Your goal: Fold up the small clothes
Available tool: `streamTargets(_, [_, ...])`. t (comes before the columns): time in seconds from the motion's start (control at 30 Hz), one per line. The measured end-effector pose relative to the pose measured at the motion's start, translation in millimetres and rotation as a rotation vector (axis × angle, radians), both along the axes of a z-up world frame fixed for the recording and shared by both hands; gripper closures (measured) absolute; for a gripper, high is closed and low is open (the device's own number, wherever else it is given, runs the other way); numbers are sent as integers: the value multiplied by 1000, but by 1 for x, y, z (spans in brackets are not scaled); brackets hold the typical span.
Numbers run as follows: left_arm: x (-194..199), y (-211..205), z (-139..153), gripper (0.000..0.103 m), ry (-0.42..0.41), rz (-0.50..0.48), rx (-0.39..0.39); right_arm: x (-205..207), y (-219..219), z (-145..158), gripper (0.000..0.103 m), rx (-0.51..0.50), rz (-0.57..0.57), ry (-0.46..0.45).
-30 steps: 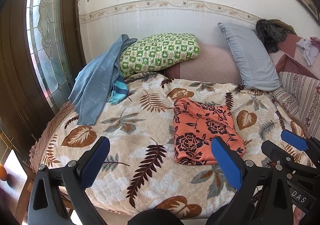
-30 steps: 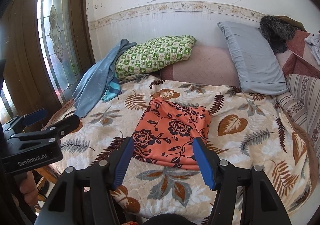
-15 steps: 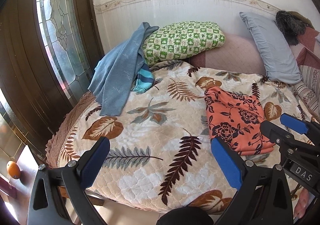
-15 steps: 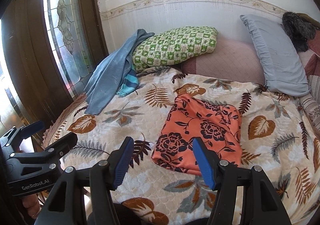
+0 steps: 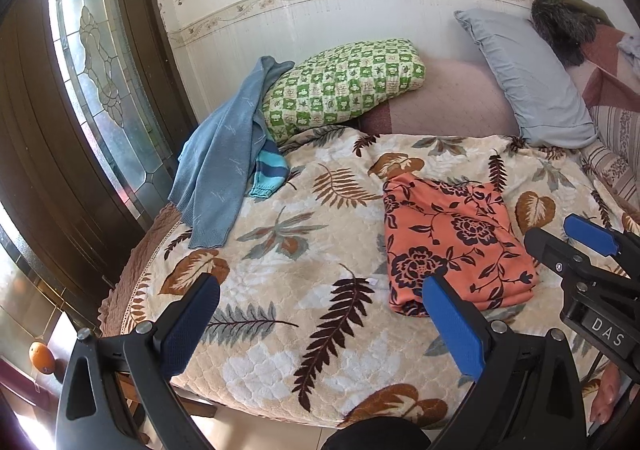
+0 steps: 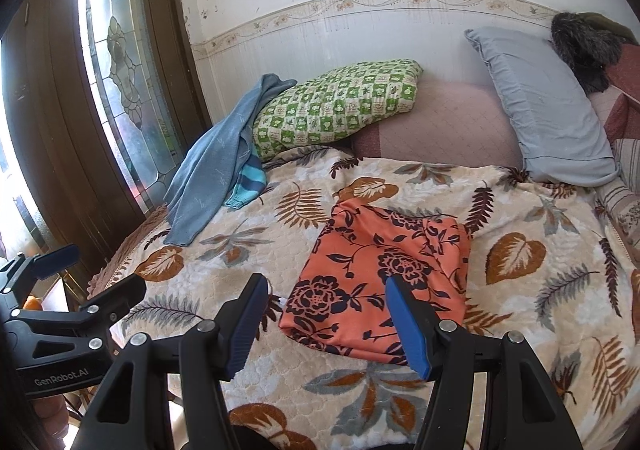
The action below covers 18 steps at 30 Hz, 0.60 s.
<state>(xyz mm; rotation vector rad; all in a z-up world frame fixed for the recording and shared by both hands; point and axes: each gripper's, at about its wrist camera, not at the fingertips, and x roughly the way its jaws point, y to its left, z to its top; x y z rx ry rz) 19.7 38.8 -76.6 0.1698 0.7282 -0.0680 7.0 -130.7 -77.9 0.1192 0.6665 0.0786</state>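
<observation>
A folded orange garment with dark flowers (image 5: 452,242) lies flat on the leaf-patterned bedspread (image 5: 304,266); it also shows in the right wrist view (image 6: 384,274). My left gripper (image 5: 320,326) is open and empty, held above the bed's near edge, left of the garment. My right gripper (image 6: 326,324) is open and empty, hovering just in front of the garment's near edge. A loose blue sweater (image 5: 224,165) with a striped cuff drapes off the green pillow at the far left (image 6: 216,165).
A green checked pillow (image 5: 344,85) and a grey pillow (image 5: 528,77) lean on the back wall. A stained-glass door (image 5: 100,61) stands at the left. A striped sofa arm (image 5: 616,145) borders the right. An orange fruit (image 5: 40,356) sits low left.
Both grippers have shifted left and back across the bed without touching anything. The orange garment lies unmoved, and both jaws stay open.
</observation>
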Motion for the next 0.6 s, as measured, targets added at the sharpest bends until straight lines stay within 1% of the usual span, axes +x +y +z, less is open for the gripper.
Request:
streamTargets(0.17, [2,-50,3,2,8,-87,38,-14,-42,1,38,6,-73,-32])
streamTargets(0.4, [8,-108,5,2,17,-219,47,-21,-92,-1,38,8,-158,-35])
streamTargets(0.47, [11,-119,5,2,19,-247,34,-22,-101,-3,38,1,-175,-36])
streamTargets(0.6, [19,-132,6,2,16,-283,-15,-20,-113,-7,38,-4,-202,-26])
